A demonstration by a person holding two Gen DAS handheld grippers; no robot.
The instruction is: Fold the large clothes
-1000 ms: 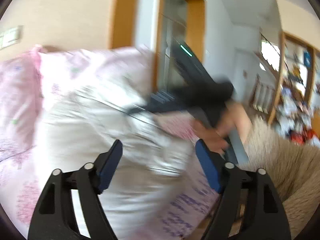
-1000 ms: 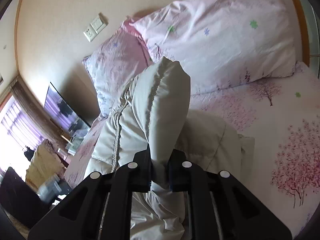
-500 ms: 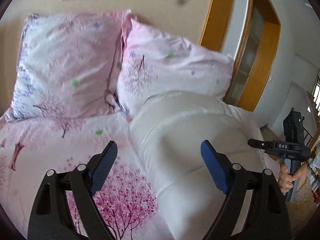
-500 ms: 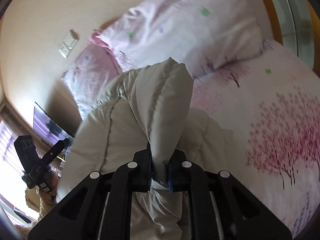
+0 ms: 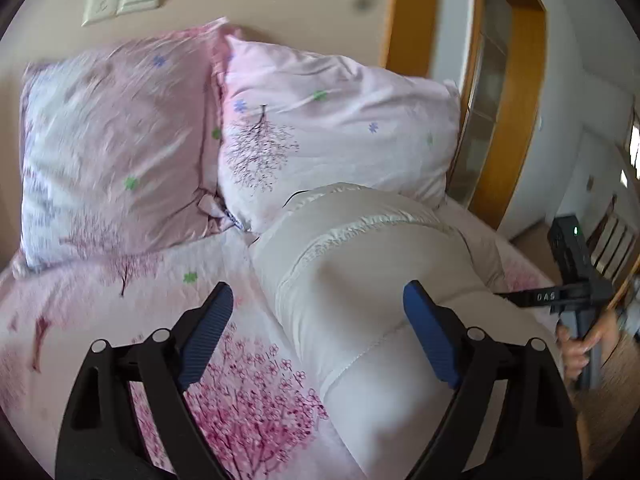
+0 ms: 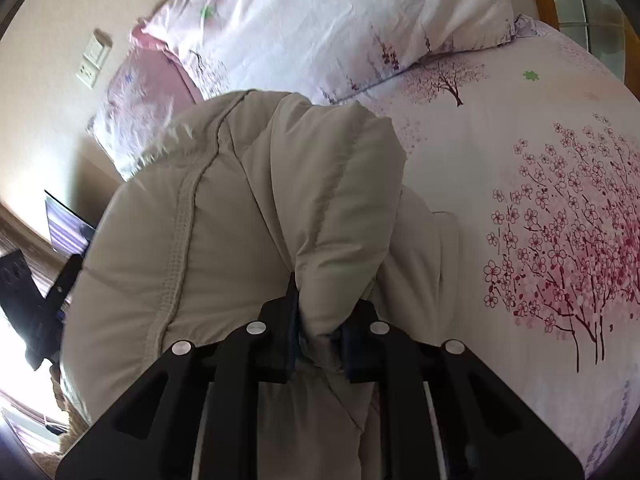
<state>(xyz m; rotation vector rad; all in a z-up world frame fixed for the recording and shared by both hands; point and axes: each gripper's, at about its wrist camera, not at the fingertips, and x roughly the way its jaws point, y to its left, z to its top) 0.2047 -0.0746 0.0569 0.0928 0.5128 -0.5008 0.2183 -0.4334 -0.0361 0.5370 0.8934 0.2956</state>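
The bed [image 5: 100, 300], with its pink blossom sheet, carries the whole job, and two pillows [image 5: 328, 136] stand propped against the wall at its head. Across the right side of the sheet lies the padded coat [image 5: 360, 280], a bulky off-white quilted garment. Over the last second the left view has swung from a blurred look toward the doorway to a steadier look down the bed, and the coat now lies draped on the sheet, no longer bunched up in the air. I judge that the garment has been brought down onto the bed so a fold can be set, with one end still raised.

In the left view the coat's long axis runs from the near right corner of the bed up toward the right-hand pillow, its far end touching that pillow's lower edge; which end is the collar I cannot tell.

The right tool [image 6: 318, 344] is clamped tight on a thick pinch of the coat [image 6: 240, 220], which rises from its jaws in a rounded hump. The left tool [image 5: 320, 332] is spread wide and grips nothing, hovering over the coat's left edge and the sheet beside it.
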